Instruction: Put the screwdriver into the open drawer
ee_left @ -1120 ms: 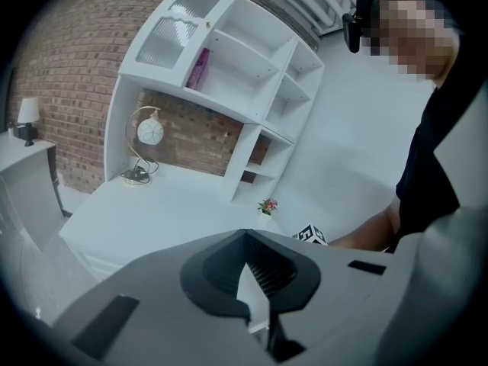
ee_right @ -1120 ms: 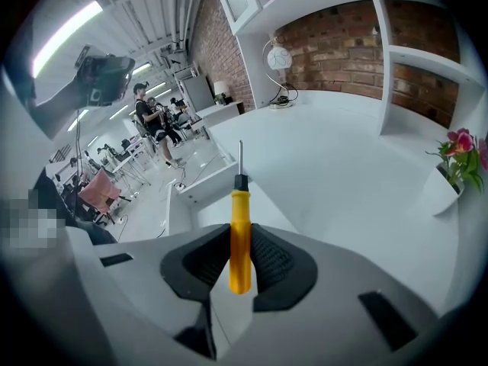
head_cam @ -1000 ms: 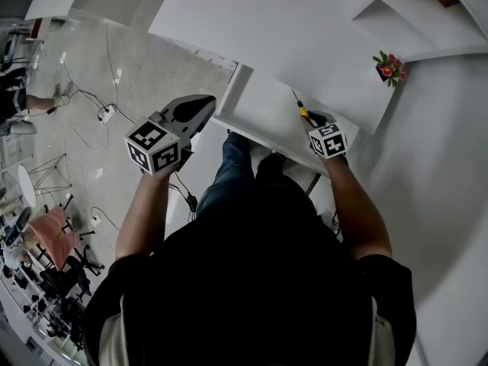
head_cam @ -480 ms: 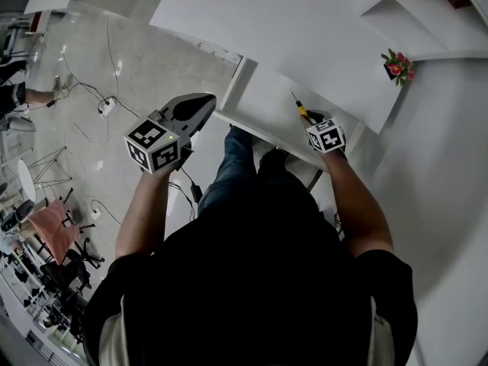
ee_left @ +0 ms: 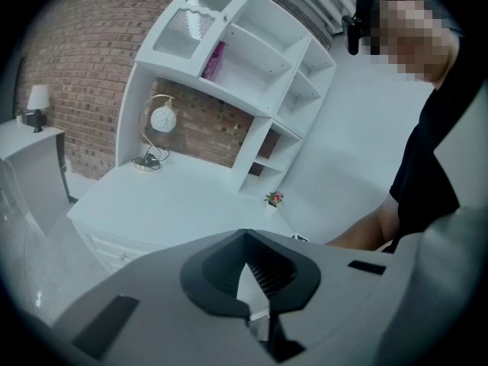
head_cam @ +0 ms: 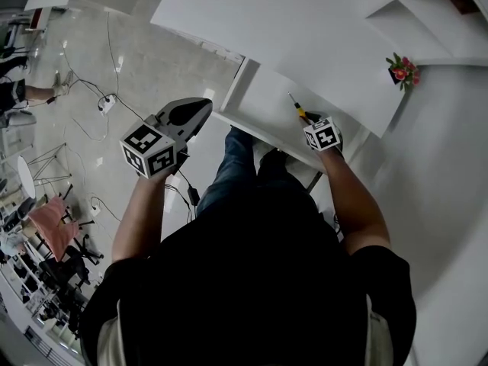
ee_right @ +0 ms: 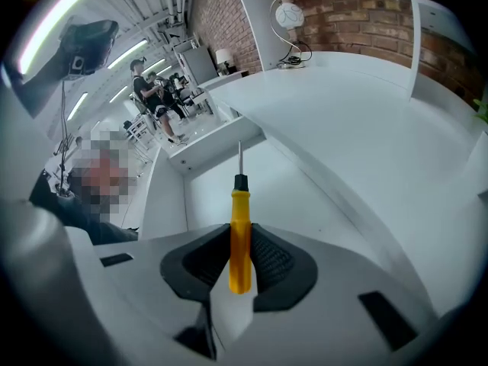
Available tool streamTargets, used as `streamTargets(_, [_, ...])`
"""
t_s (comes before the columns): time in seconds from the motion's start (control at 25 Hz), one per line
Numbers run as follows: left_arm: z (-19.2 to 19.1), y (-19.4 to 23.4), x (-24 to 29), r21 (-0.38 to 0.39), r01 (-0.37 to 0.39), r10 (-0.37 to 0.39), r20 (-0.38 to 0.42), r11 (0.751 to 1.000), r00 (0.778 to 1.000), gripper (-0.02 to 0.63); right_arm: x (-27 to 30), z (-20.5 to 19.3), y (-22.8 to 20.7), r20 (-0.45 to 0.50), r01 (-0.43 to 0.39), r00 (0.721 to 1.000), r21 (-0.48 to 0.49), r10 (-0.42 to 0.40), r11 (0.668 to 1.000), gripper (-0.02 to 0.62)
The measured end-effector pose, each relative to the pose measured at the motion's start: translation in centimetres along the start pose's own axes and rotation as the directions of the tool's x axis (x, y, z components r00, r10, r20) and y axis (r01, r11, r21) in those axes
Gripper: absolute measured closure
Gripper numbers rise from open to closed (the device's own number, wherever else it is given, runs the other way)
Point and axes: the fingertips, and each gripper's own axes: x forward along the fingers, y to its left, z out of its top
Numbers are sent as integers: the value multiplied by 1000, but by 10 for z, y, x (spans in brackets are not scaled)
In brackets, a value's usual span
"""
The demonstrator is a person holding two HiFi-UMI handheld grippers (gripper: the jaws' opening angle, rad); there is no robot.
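Note:
The screwdriver (ee_right: 240, 231) has a yellow handle, a black collar and a thin metal shaft that points away from me. My right gripper (ee_right: 240, 242) is shut on its handle. In the head view the screwdriver (head_cam: 297, 107) sticks out ahead of the right gripper (head_cam: 309, 120), over the open white drawer (head_cam: 263, 101) that is pulled out from the white desk (head_cam: 290, 29). The drawer's floor (ee_right: 290, 197) lies just below the tip. My left gripper (head_cam: 187, 114) hangs to the left of the drawer, above the floor, shut with nothing in it (ee_left: 245, 239).
A small flower pot (head_cam: 402, 72) stands at the desk's back right by the white shelf unit (ee_left: 244, 67). A round lamp (ee_left: 158, 122) sits on the desk. The person's legs (head_cam: 232, 170) are under the drawer. Cables (head_cam: 107, 109) lie on the floor at left.
The right gripper with the screwdriver has crept slightly forward and left over the drawer. The left gripper has stayed almost still.

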Motion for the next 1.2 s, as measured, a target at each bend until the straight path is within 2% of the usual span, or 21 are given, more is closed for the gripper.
streamTargets(0.28, [-4,8,4,-16,2,-2,-19,1000,1000,591,20,-11,-7,-40,16,999,-44,-17,999,508])
streamTargets(0.8, [-1,18,16,-39,29,-29,-17,999,999,591,50,-20,-13,-112,10,994,-6,-10,1000,508])
streamTargets(1.2, [-5,26,20,-59,39,-40,-27,998,999,591,66,-23,-19,-148,21,989,-18,-23,1000,507])
